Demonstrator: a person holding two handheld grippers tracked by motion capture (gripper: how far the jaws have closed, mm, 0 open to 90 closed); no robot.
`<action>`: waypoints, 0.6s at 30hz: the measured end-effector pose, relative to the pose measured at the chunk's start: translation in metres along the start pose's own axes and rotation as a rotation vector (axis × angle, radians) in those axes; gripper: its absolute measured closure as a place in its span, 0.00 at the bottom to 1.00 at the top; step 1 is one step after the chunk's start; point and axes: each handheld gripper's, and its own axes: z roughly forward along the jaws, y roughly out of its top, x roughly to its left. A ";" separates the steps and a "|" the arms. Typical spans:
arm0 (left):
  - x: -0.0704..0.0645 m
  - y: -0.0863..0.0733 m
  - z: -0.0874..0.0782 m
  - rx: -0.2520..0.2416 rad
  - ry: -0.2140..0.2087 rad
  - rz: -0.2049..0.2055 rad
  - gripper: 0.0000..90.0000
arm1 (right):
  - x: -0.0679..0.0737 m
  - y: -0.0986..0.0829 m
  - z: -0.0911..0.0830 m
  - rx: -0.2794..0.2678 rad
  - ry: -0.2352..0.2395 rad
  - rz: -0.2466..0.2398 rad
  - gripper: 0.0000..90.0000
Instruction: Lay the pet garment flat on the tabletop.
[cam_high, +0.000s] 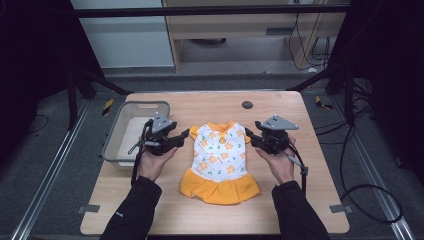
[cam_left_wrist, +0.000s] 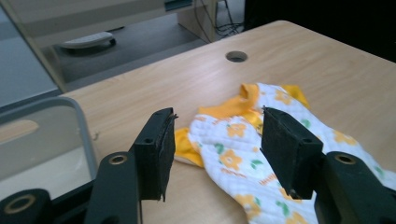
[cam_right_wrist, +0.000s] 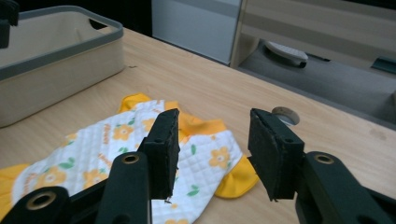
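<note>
A small white dress (cam_high: 220, 160) with orange flowers, orange collar, sleeves and skirt lies flat in the middle of the wooden table (cam_high: 170, 210). My left gripper (cam_high: 186, 134) is open just left of the dress's left sleeve, above the table. In the left gripper view the left gripper (cam_left_wrist: 217, 149) has the sleeve and bodice of the dress (cam_left_wrist: 233, 140) between and beyond its jaws. My right gripper (cam_high: 248, 133) is open beside the right sleeve. The right gripper (cam_right_wrist: 212, 151) frames the dress (cam_right_wrist: 140, 149) and its orange sleeve in its own view.
A pale bin (cam_high: 116, 150) with a grey rim stands on the table's left side, close to my left hand; the bin (cam_right_wrist: 70, 51) also appears in the right gripper view. A round cable hole (cam_high: 247, 105) sits at the table's far edge. Cables lie on the floor to the right.
</note>
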 end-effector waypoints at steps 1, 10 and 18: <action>-0.003 -0.003 -0.003 0.011 -0.006 0.013 0.50 | 0.001 -0.002 -0.003 0.000 0.011 0.007 0.58; -0.021 -0.039 -0.019 0.083 -0.067 0.044 0.56 | 0.014 -0.026 -0.029 0.061 0.093 0.005 0.53; -0.021 -0.088 -0.029 0.195 -0.067 0.011 0.60 | 0.022 -0.068 -0.044 0.138 0.134 0.034 0.53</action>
